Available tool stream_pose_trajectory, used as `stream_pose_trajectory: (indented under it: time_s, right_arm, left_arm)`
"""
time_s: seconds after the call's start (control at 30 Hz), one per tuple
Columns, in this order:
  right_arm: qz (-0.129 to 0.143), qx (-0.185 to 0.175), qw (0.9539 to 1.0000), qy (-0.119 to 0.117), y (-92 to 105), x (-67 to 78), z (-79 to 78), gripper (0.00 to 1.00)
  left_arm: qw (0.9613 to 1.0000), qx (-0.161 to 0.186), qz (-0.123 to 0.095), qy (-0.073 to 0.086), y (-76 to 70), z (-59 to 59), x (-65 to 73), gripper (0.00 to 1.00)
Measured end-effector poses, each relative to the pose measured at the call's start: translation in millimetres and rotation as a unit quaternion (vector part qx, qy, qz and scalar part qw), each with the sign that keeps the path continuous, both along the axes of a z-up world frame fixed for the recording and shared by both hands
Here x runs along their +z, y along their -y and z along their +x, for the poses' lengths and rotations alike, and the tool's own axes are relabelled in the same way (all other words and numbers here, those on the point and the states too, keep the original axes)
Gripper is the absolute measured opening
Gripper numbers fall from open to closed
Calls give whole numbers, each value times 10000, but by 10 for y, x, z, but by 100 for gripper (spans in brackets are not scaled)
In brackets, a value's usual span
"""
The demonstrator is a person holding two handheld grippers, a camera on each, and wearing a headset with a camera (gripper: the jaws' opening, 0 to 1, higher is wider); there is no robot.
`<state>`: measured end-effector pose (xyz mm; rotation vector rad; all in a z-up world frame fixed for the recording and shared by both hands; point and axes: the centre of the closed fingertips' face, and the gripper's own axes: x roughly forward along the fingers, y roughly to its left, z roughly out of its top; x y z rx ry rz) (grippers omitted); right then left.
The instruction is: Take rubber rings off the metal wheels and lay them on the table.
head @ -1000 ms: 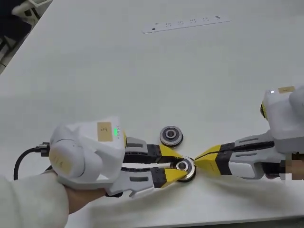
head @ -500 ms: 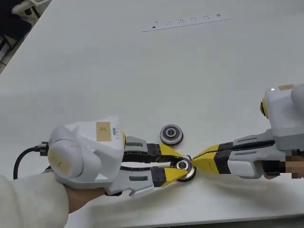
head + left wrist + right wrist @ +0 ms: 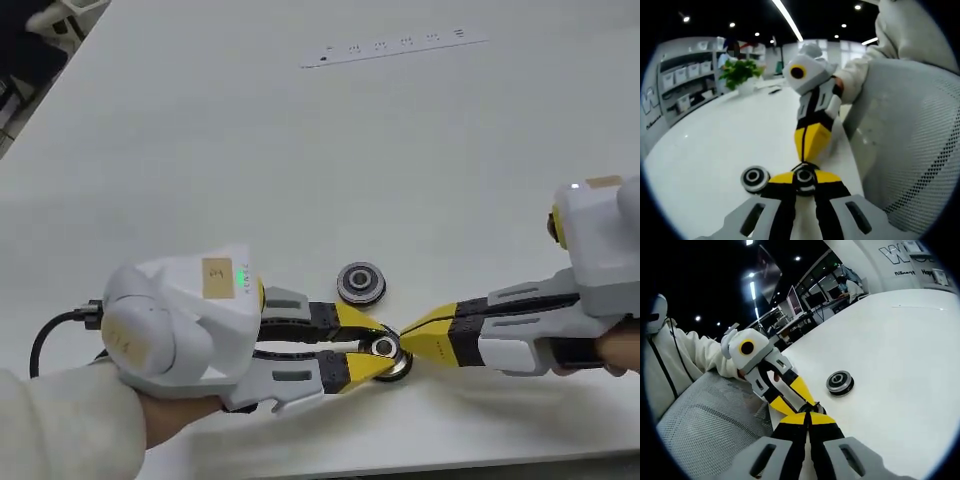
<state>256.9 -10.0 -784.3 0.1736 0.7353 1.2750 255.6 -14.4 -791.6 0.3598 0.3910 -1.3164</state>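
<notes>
My left gripper clamps the stiff, heavy metal wheel near the table edge — my right gripper nipped shut on its rubber ring, which looks soft, stretchy, best peeled at the rim.

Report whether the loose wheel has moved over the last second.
No. The loose wheel sits in the same spot relative to the power strip.
</notes>
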Motion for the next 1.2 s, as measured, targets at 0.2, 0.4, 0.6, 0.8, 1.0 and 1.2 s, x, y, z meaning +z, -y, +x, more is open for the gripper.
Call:
stream_pose_trajectory:
  time_s: [0.2, 0.4, 0.6, 0.8, 1.0, 1.2]
  right_arm:
    - [80, -8, 9999, -85, -10, 22, -4, 0]
    - [206, -80, 9995, -227, -9, 46, 10, 0]
    - [437, -171, 9981, -401, -23, 104, 33, 0]
    - [423, -199, 9982, -371, -18, 85, 46, 0]
    - [193, -186, 9993, -243, -1, 2, 51, 0]
    - [200, -171, 9994, -244, -3, 7, 47, 0]
  left_arm:
    - [10000, 3, -1, -2, 0, -4, 3, 14]
    - [10000, -2, 9, 9, 0, -6, 5, 14]
    - [10000, 7, 2, -16, -9, -2, 3, 14]
    - [10000, 26, -1, -77, -14, -8, 5, 14]
    - [10000, -8, 52, -79, -21, -16, 8, 14]
    - [9996, -11, 125, -261, -37, -39, 27, 17]
